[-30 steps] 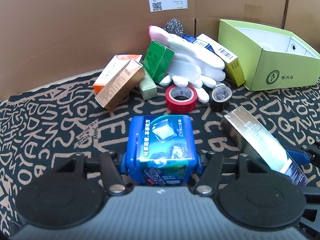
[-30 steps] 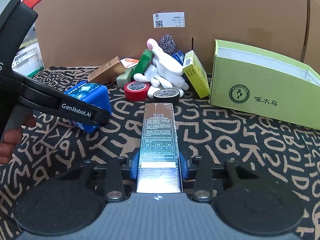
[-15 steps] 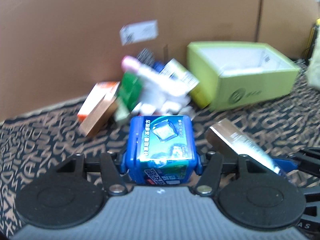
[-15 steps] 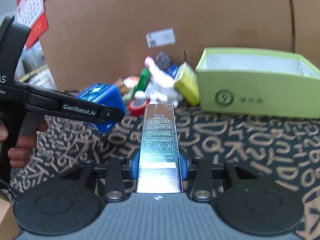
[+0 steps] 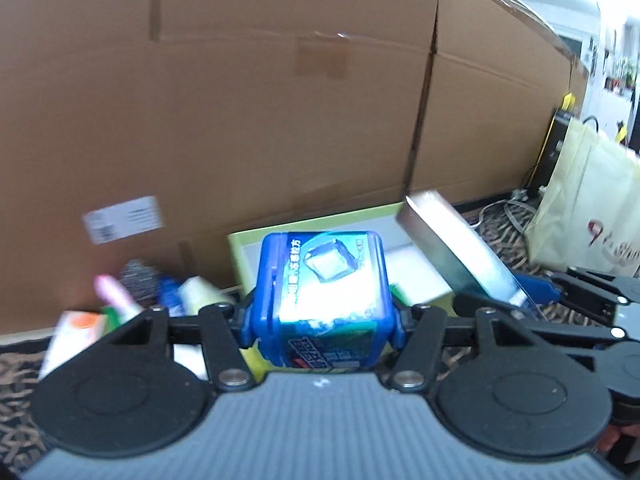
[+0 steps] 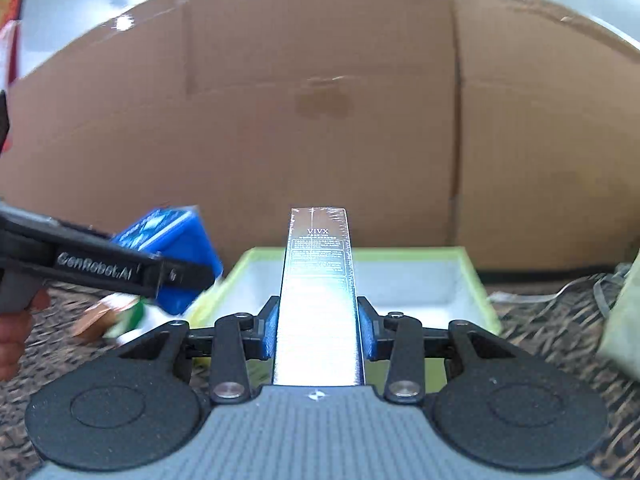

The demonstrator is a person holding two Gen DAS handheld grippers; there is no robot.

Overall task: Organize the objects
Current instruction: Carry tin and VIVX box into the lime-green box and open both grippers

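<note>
Claws (image 5: 322,316) raised, pile (image 5: 132,304) blurred.

Left claw (image 5: 322,316) and right claw (image 6: 318,330) both clamped, raised side by side, pointing forward.

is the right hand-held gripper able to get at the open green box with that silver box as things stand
Probably yes. The right hand-held gripper is shut on the silver box, raised and aimed at the green box, whose white inside shows nothing in it. The left hand-held gripper with its blue box stays off to the side.
</note>
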